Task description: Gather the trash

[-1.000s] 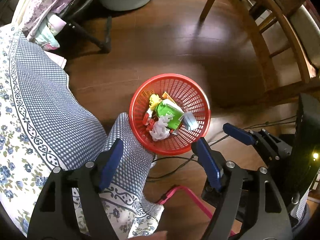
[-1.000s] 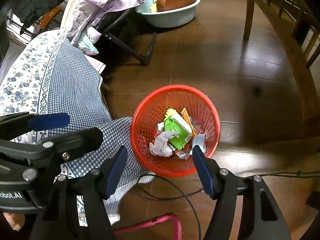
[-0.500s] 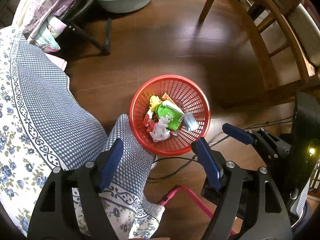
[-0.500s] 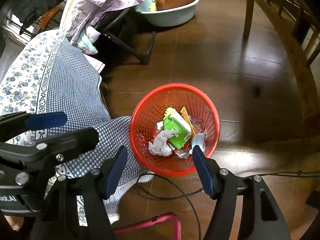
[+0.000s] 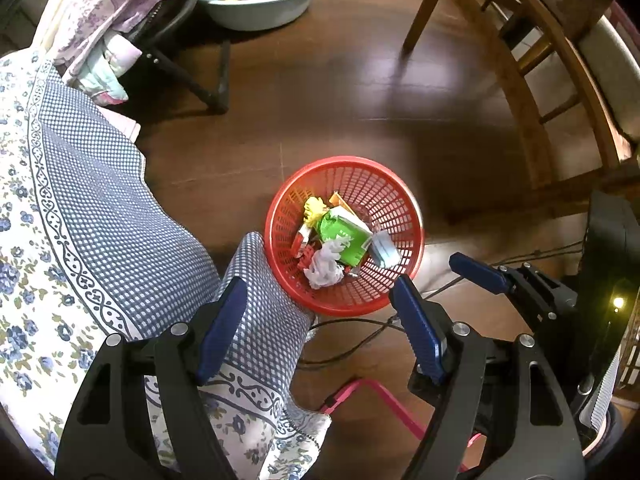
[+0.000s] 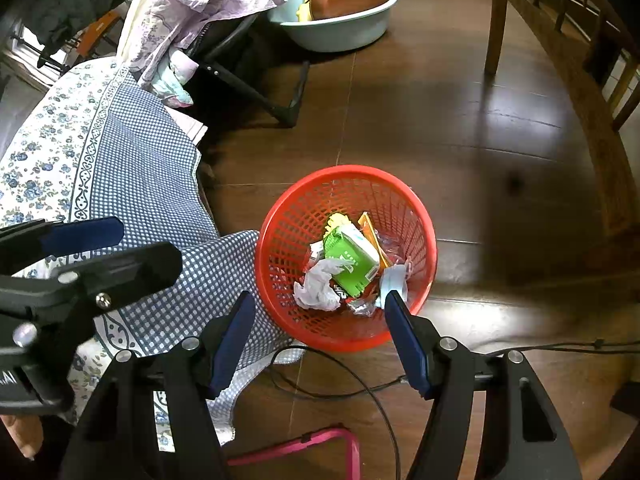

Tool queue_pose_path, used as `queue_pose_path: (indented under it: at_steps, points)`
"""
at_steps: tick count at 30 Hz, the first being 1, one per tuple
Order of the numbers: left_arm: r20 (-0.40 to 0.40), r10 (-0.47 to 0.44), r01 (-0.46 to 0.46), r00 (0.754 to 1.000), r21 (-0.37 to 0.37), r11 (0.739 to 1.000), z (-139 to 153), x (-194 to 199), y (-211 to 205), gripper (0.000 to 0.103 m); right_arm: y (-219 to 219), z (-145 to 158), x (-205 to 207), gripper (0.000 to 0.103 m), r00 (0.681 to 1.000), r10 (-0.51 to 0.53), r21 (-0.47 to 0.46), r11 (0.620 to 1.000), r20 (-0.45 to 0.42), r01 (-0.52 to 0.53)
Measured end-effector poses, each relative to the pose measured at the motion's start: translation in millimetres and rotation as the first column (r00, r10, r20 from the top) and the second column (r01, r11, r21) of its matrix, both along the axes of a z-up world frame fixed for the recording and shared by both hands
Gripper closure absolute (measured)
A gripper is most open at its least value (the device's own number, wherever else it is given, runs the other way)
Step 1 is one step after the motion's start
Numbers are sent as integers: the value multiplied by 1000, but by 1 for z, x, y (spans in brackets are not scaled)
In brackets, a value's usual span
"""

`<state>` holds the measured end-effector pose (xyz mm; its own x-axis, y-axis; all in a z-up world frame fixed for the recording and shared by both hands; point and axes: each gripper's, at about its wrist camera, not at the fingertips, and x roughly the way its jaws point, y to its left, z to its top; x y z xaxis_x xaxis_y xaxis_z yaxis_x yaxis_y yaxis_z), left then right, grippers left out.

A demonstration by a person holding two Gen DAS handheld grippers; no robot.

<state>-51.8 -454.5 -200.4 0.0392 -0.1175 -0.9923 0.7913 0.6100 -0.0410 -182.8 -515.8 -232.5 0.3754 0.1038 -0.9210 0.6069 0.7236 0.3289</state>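
Observation:
A red mesh basket (image 5: 345, 160) stands on the dark wooden floor beside the hanging tablecloth. Inside lie a green carton (image 5: 342, 232), a crumpled white tissue (image 5: 324, 266), a yellow wrapper (image 5: 314, 206) and a pale blue scrap (image 5: 386, 245). My left gripper (image 5: 318, 292) hovers high over the basket's near rim, open and empty. My right gripper (image 6: 319, 300) hangs beside it over the same basket (image 6: 344, 169), also open with nothing between its blue pads. The right wrist view shows the carton (image 6: 352, 260) and tissue (image 6: 318, 286) too.
A blue checked, flowered tablecloth (image 5: 100, 208) drapes at the left, touching the basket. A wooden chair (image 5: 520, 92) stands at the right. A teal basin (image 5: 260, 12) with a copper pan sits at the back, by a black folding frame hung with clothes. Cables (image 5: 352, 344) and a pink bar (image 5: 384, 392) lie near.

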Motion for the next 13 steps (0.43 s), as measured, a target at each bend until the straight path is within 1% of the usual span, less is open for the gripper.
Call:
queue_pose_path:
  at_steps: [7,13]
  points:
    - [1,-17,17,1000,6,1000,-1,-2,-2,29,-1,0,0,37,1000,-7,-2,1000,0,7]
    - [4,-18,18,1000,5,1000,0,-3,-2,29,-2,0,-1,33,1000,-14,-6,1000,-4,14]
